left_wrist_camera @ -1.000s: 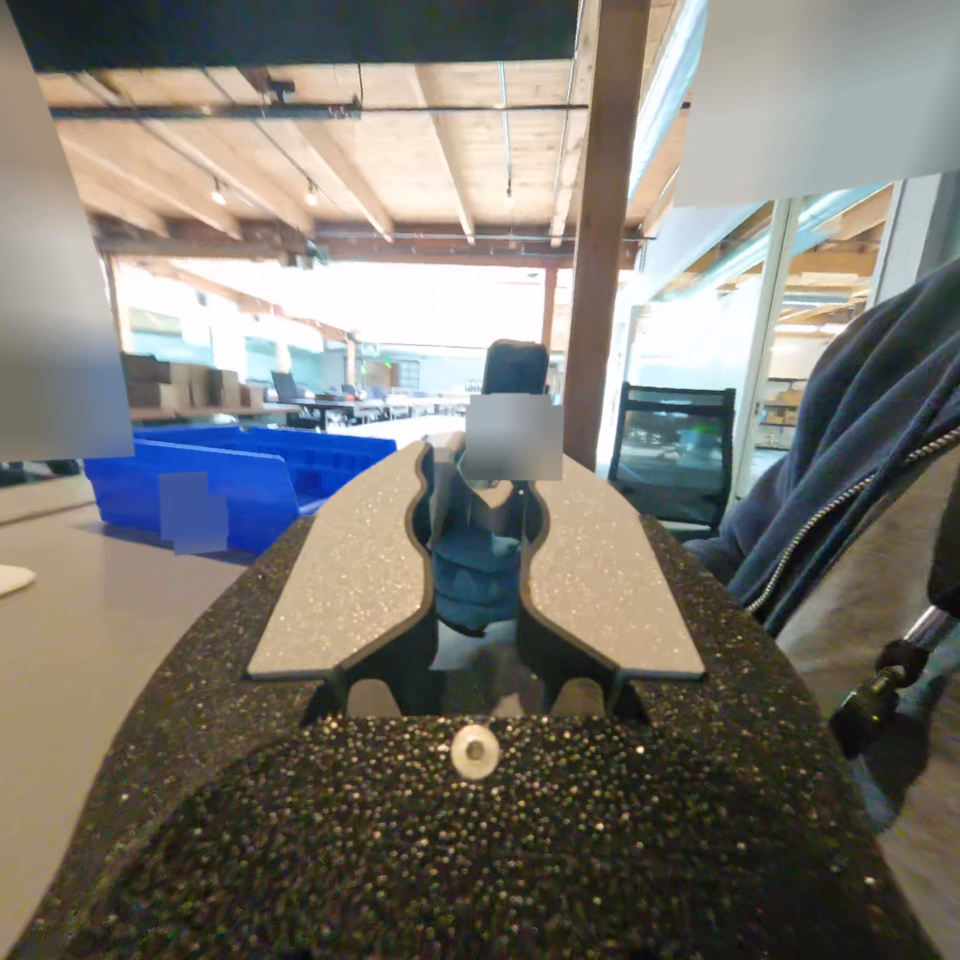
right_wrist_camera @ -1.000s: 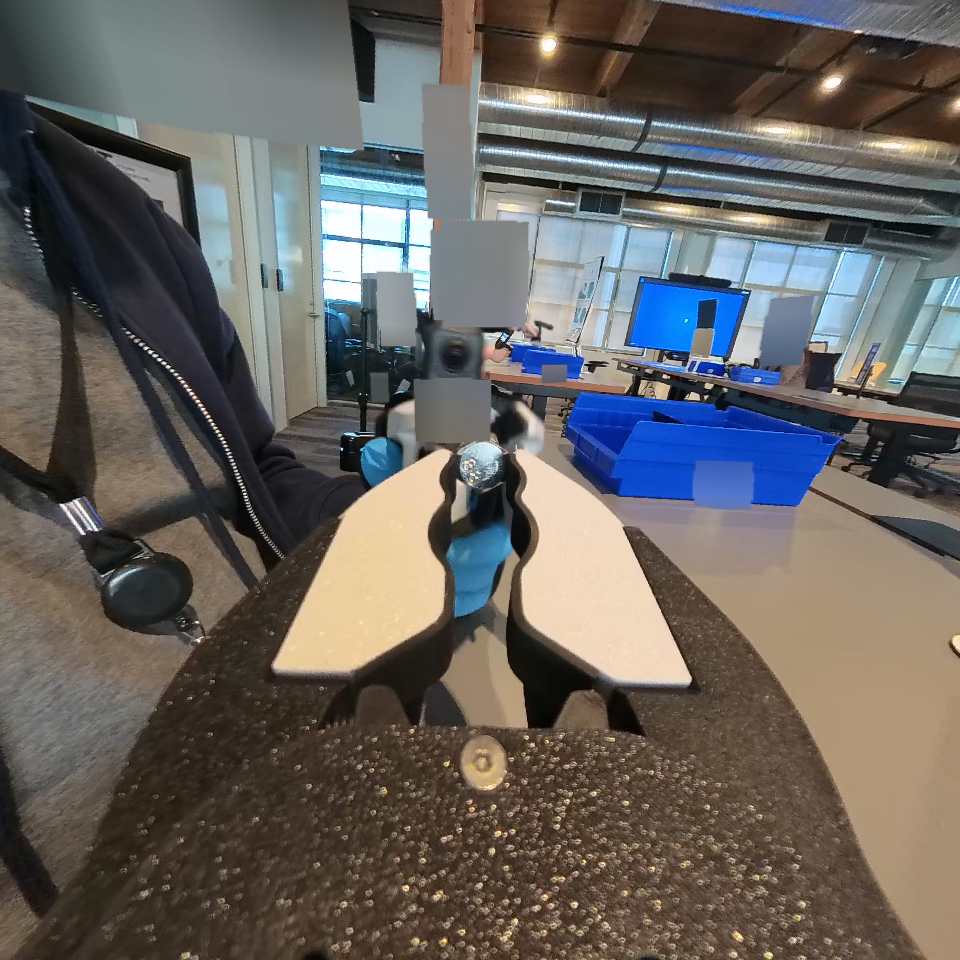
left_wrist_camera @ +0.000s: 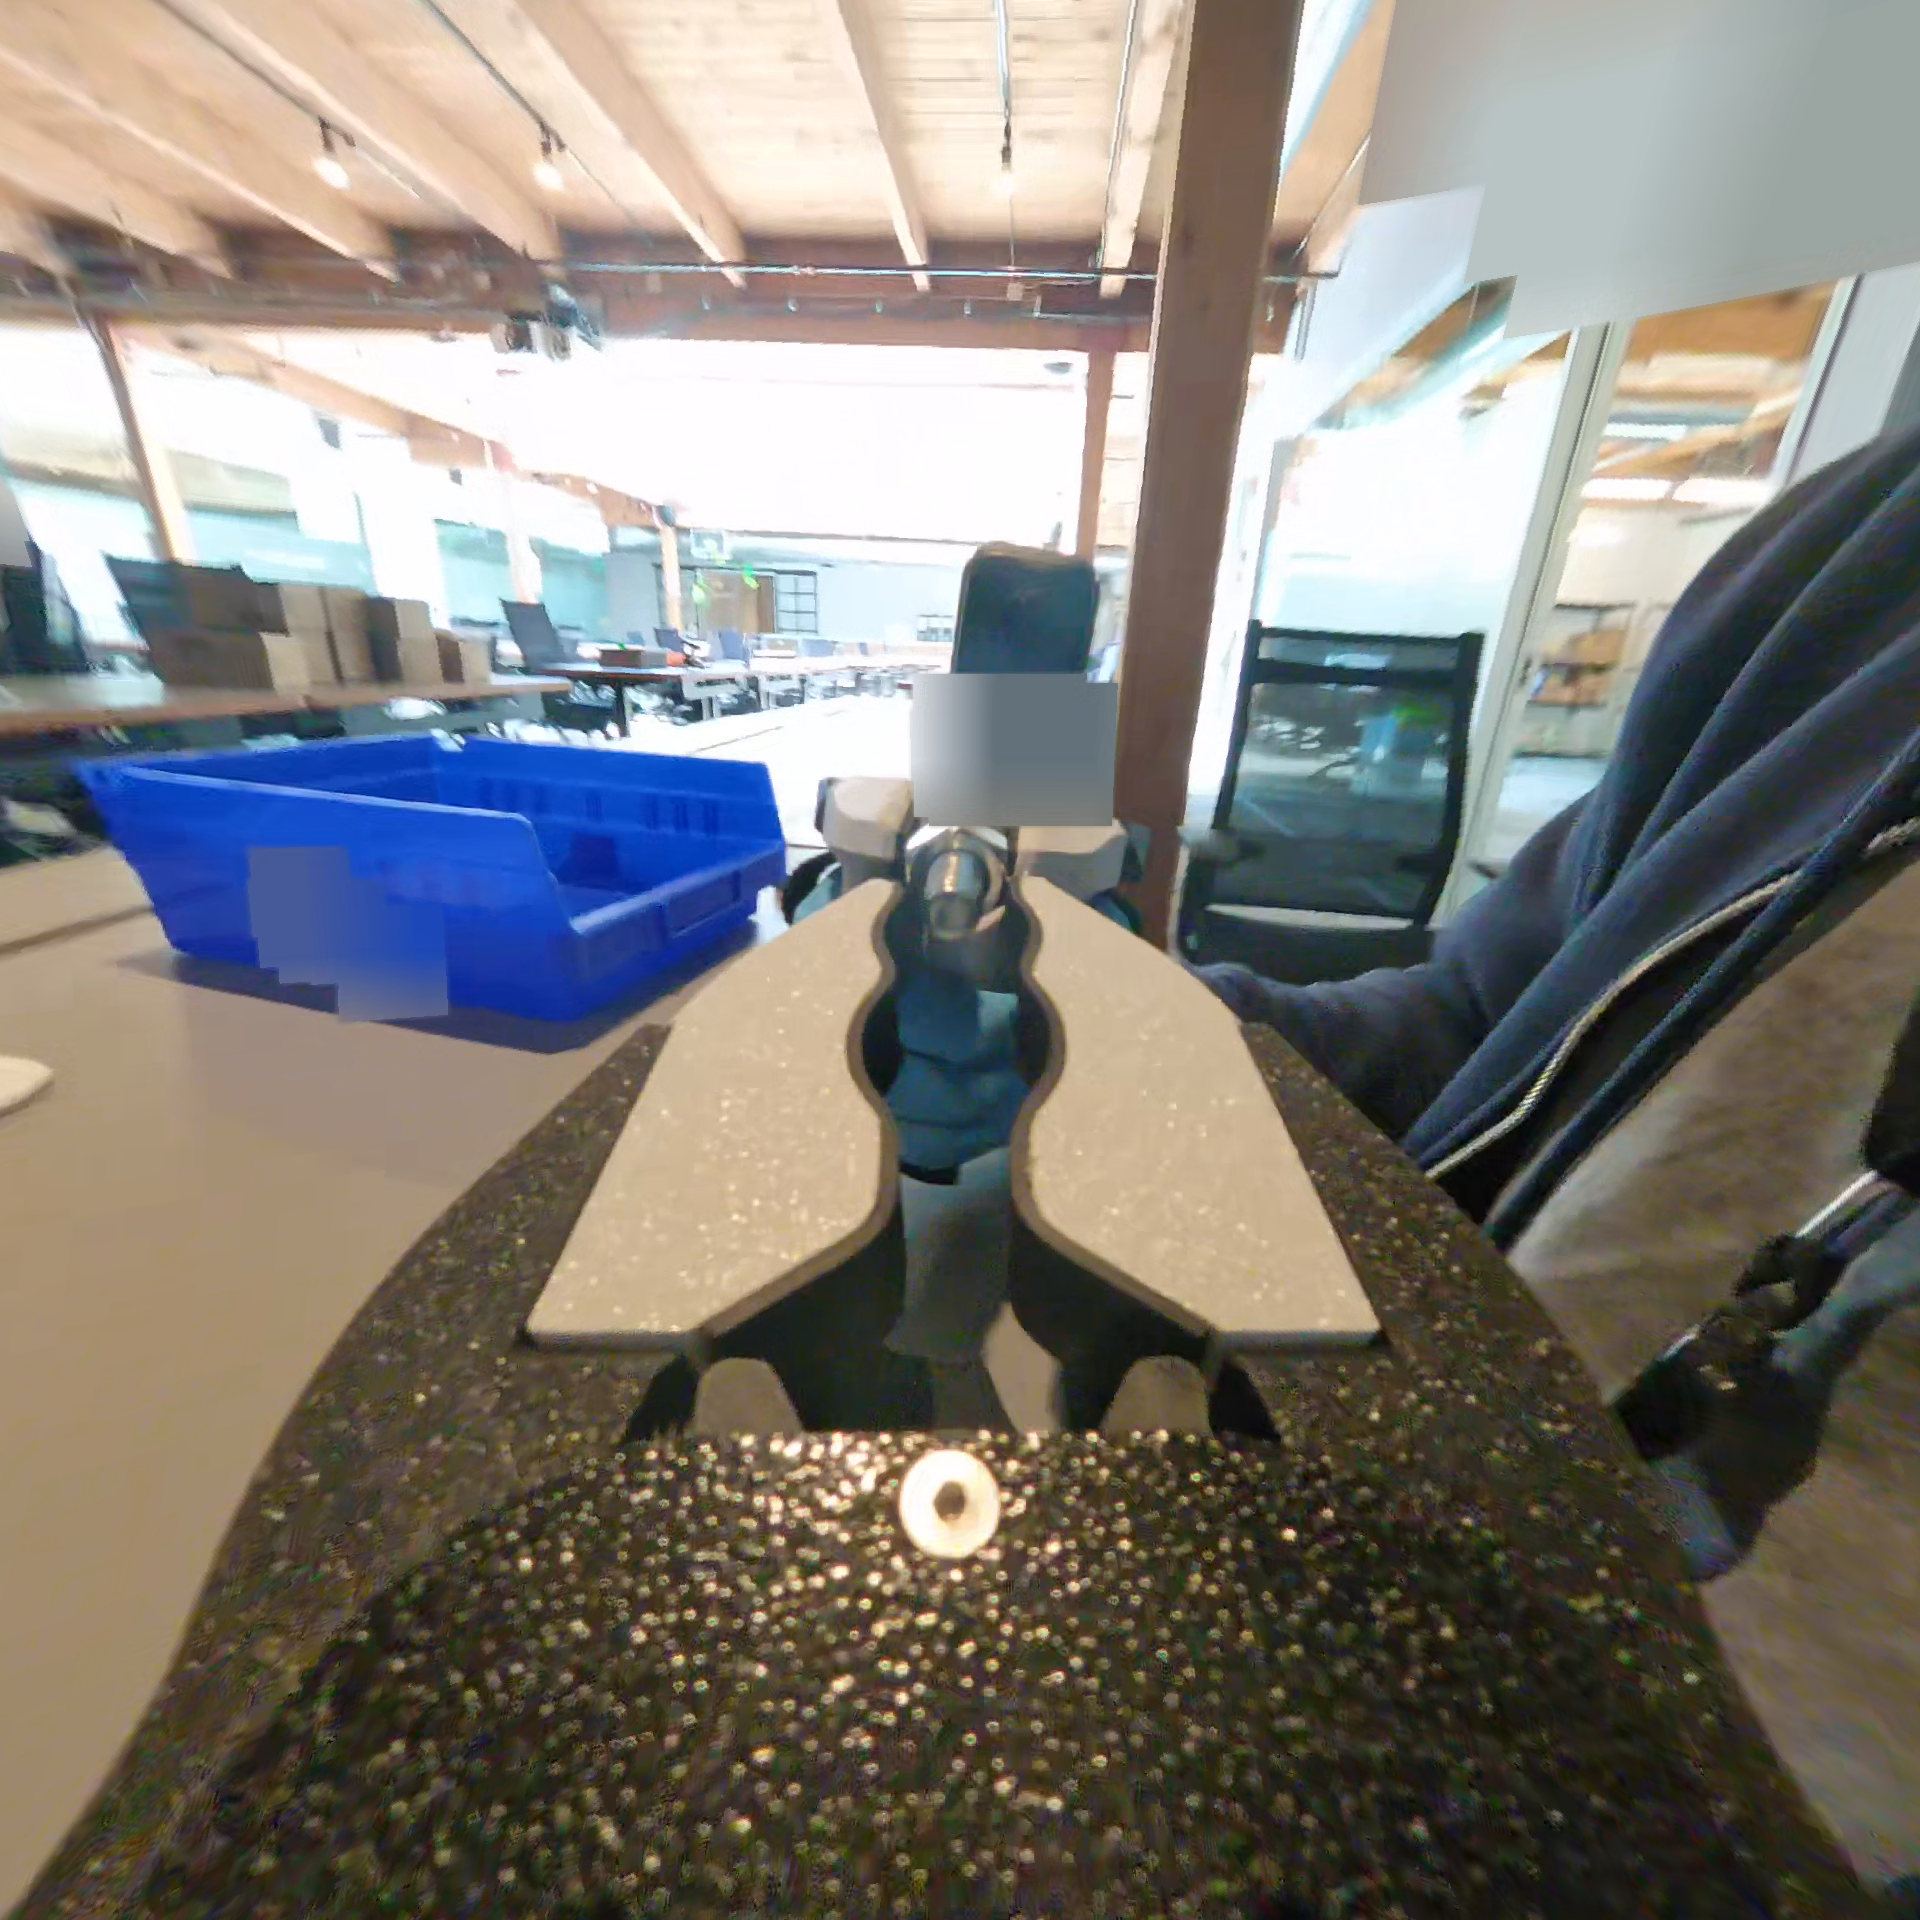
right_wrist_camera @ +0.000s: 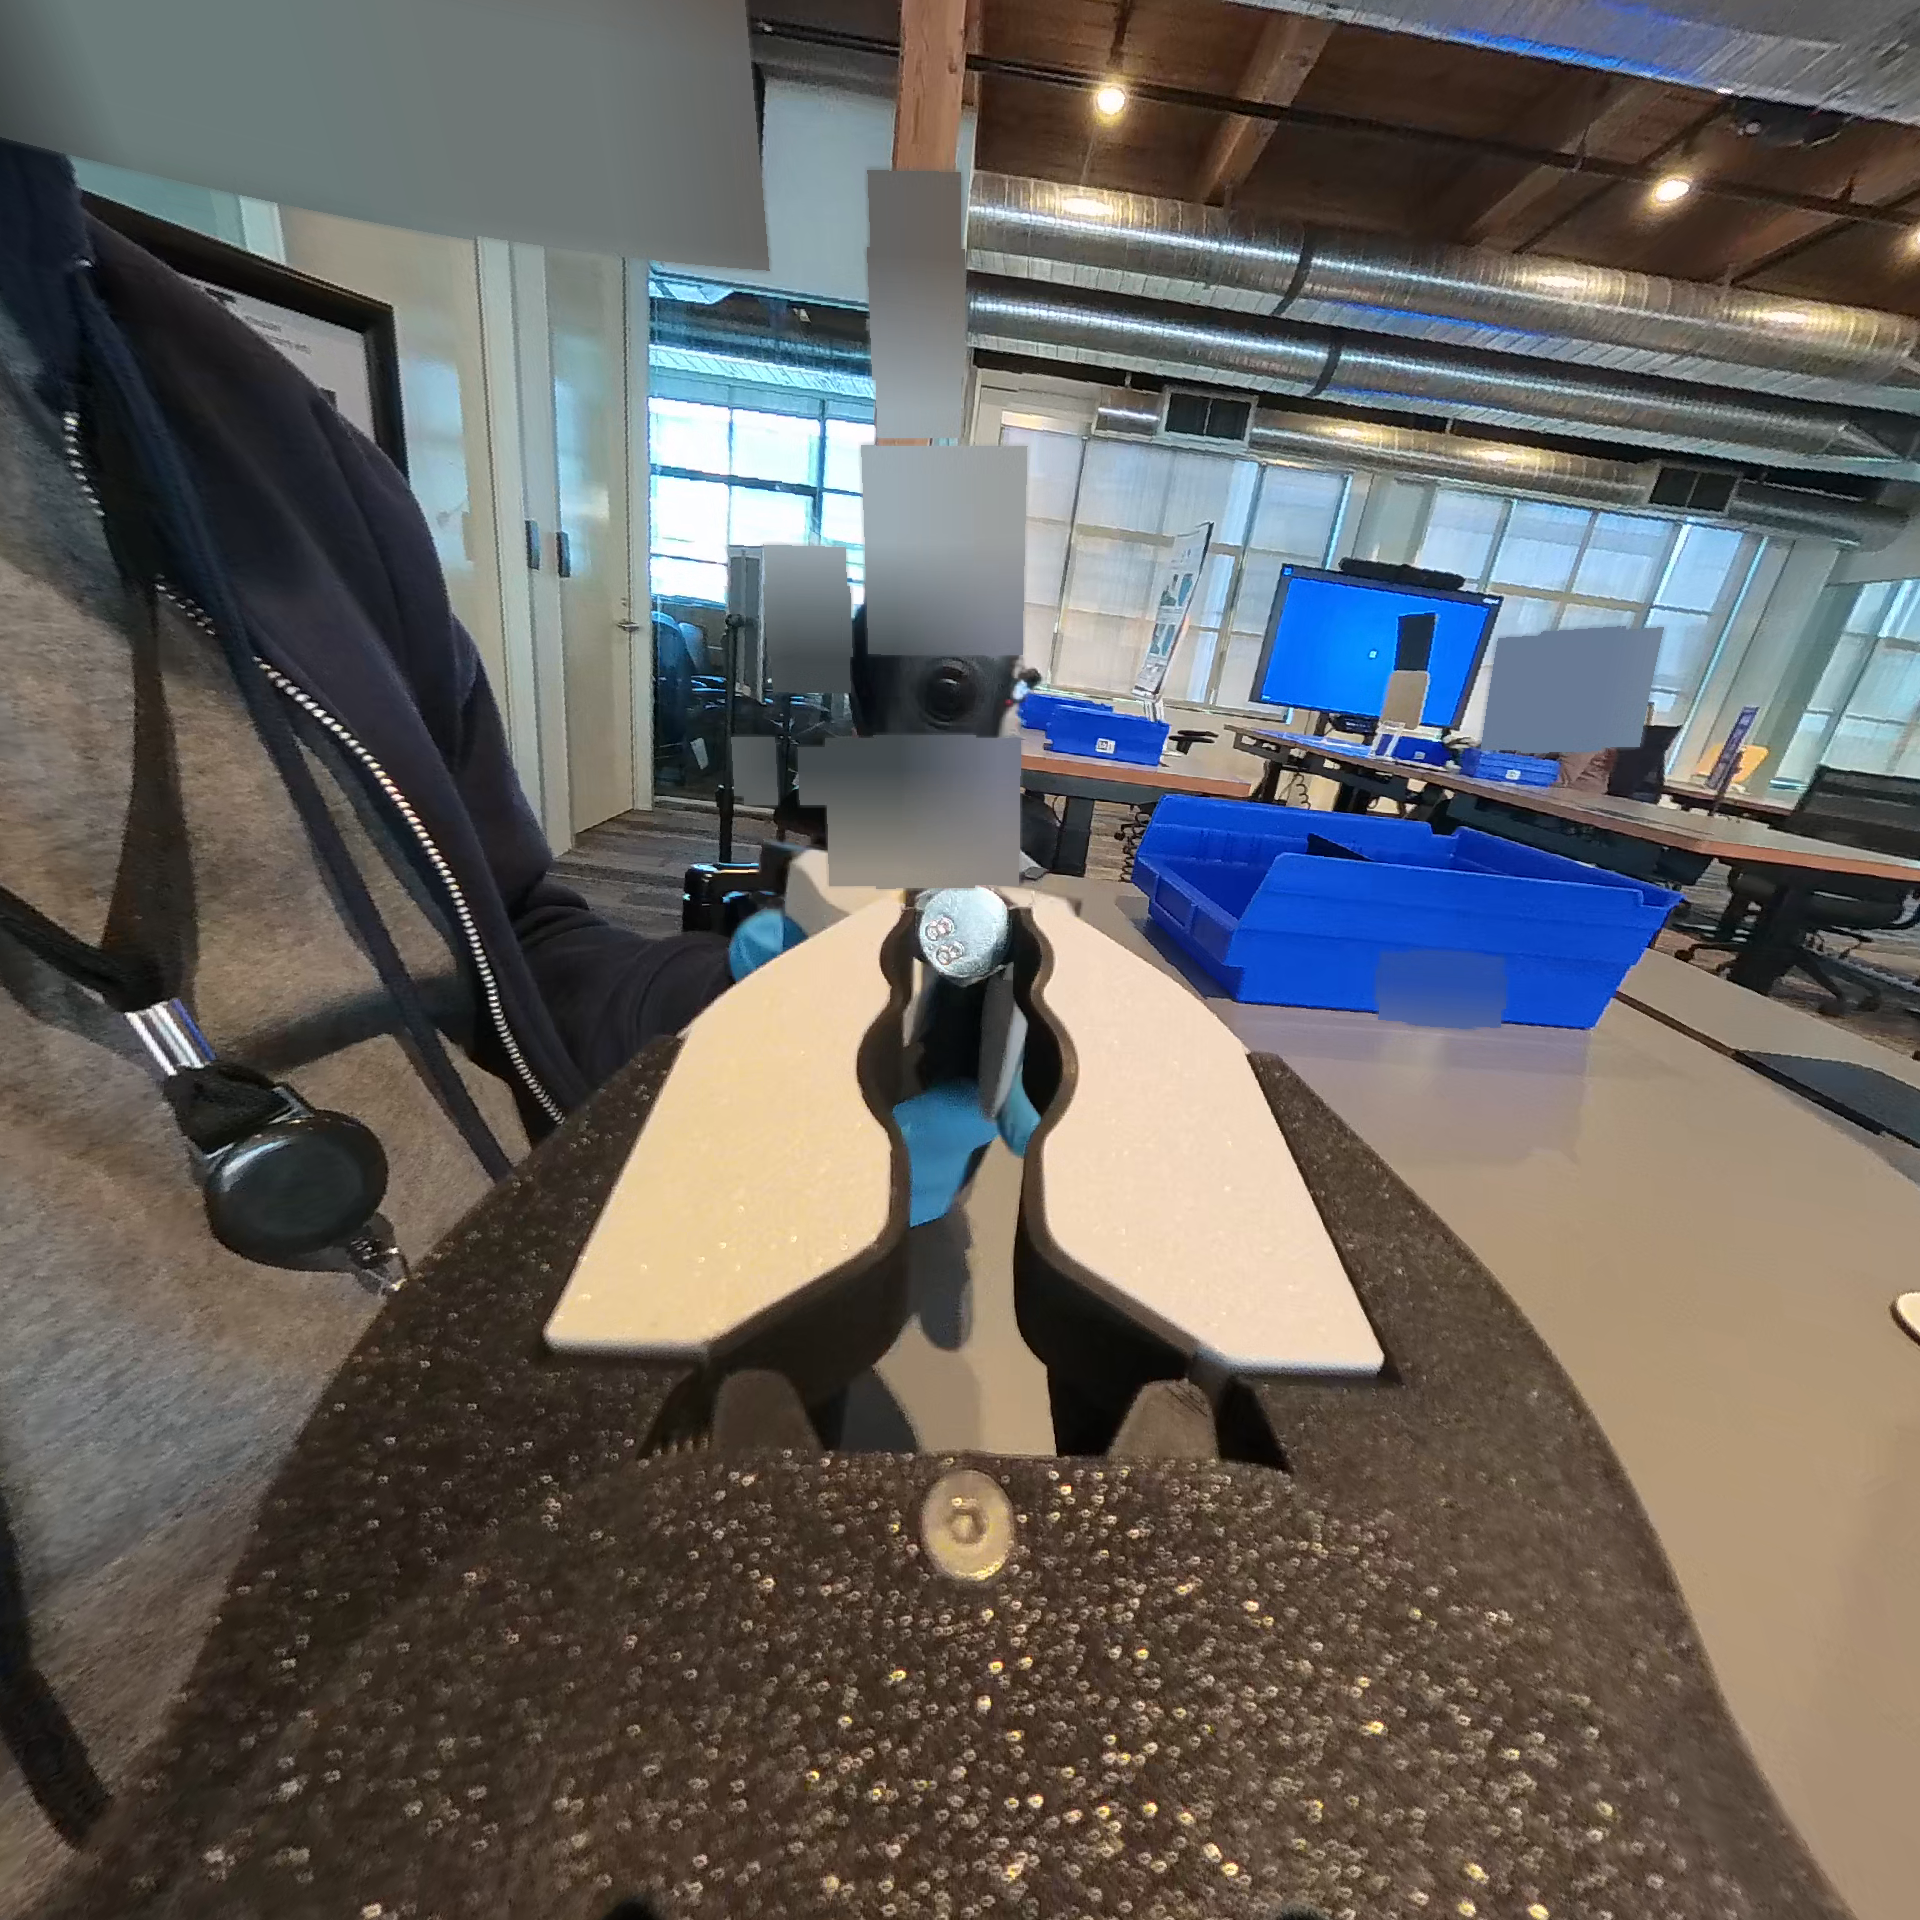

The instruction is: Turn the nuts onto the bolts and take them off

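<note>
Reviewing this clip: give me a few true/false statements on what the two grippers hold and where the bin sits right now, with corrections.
1. The right gripper is closed on a bolt, head toward its camera. True.
2. The bolt lies on the table. False: it is held up in the air between the two grippers.
3. The left gripper faces the right one, with shiny metal at its tips. True.
4. The blue bin is stacked on a chair. False: it sits on the table.
5. The person wears blue gloves. True.
</note>
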`<act>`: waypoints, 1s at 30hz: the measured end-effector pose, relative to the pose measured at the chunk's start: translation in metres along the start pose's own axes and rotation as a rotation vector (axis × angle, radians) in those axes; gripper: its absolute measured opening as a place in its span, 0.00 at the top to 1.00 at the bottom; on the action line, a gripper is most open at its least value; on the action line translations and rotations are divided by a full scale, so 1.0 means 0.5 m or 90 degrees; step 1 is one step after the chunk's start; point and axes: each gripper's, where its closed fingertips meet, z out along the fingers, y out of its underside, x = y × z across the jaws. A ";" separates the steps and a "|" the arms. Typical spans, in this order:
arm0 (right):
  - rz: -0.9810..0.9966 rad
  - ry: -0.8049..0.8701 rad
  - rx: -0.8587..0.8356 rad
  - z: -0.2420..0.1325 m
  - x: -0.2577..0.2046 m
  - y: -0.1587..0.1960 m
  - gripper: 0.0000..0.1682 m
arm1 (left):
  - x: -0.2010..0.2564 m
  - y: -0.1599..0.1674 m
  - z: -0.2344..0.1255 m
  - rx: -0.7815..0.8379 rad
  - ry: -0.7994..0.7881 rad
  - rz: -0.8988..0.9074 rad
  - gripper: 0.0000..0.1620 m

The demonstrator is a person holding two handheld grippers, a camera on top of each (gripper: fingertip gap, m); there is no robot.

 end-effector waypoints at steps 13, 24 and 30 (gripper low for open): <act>0.002 -0.011 0.011 -0.001 -0.004 -0.005 0.89 | -0.001 0.001 -0.011 -0.008 -0.045 0.243 0.81; -0.002 -0.009 0.010 -0.001 -0.003 -0.005 0.89 | 0.007 -0.010 0.001 0.035 0.013 -0.019 0.89; -0.001 -0.013 0.010 0.000 -0.005 -0.005 0.90 | 0.002 -0.008 -0.001 -0.004 -0.100 0.346 0.89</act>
